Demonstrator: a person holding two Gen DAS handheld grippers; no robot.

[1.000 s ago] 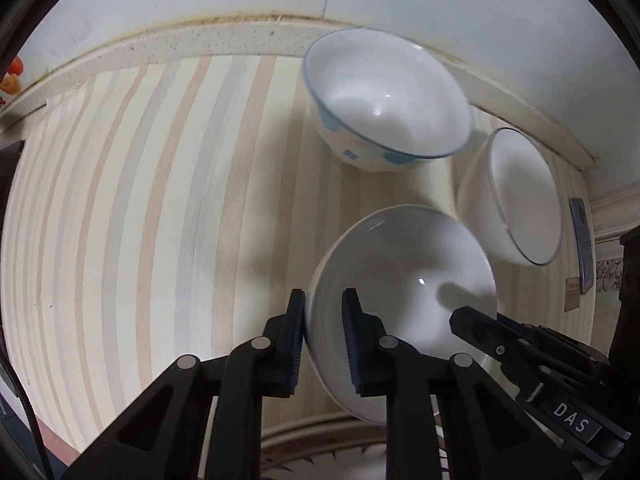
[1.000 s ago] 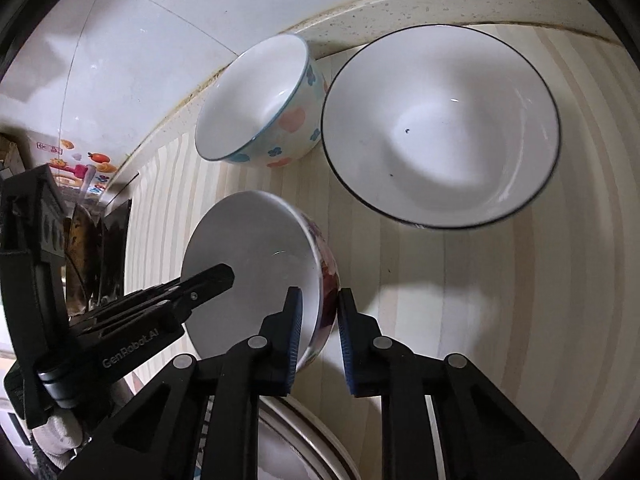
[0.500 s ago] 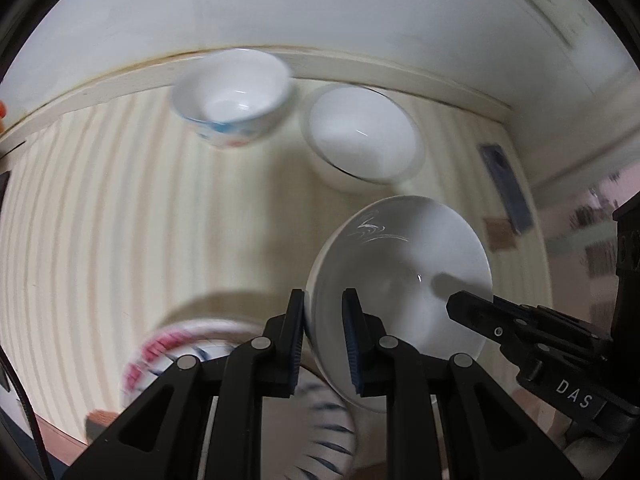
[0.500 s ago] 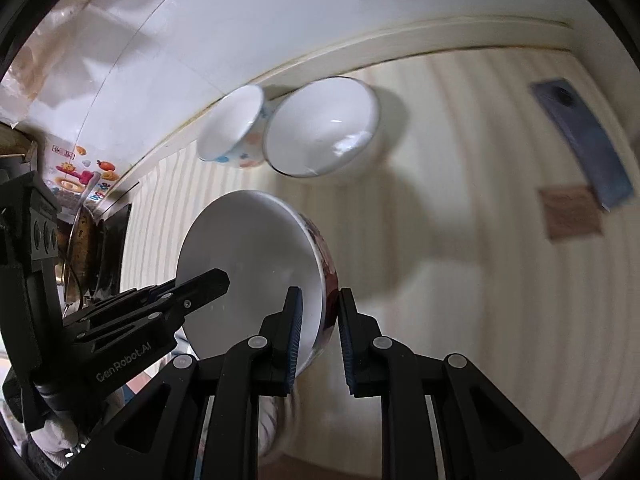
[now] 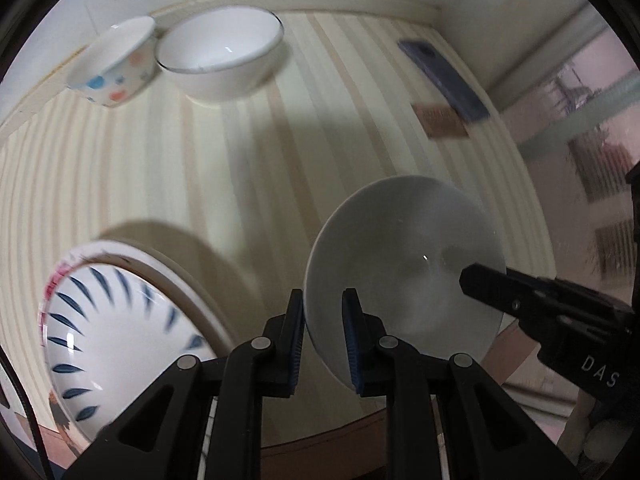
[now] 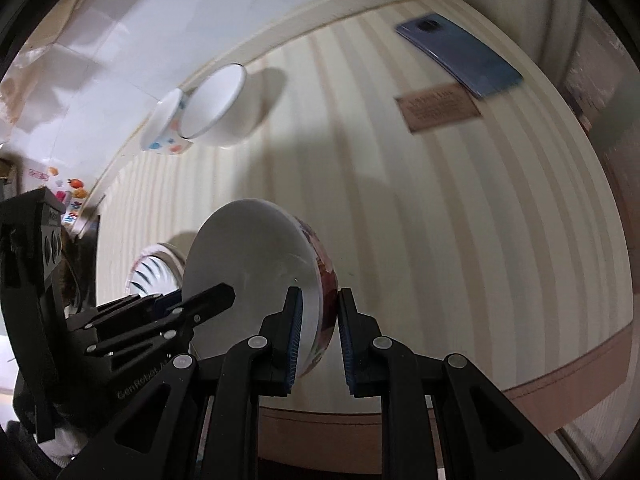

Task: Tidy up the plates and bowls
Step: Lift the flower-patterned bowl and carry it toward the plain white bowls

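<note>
Both grippers hold one bowl, white inside point(image 5: 404, 264) with a red patterned outside point(image 6: 324, 280), lifted above the striped table. My left gripper point(image 5: 322, 316) is shut on its near-left rim. My right gripper point(image 6: 318, 316) is shut on the opposite rim and shows in the left wrist view point(image 5: 520, 292). A plate with blue dashes point(image 5: 120, 328) lies at the lower left and also shows in the right wrist view point(image 6: 154, 272). A spotted bowl point(image 5: 116, 64) and a white dark-rimmed bowl point(image 5: 220, 56) stand by the back wall.
A blue phone point(image 5: 444, 76) and a brown card point(image 5: 440, 120) lie at the table's far right. The table's front edge point(image 6: 560, 380) runs close below the held bowl. The wall point(image 6: 240, 8) bounds the back.
Both grippers have lifted the bowl and pulled it back toward the table's front right. The two back bowls look farther away. The blue-dashed plate, phone and card have come into view.
</note>
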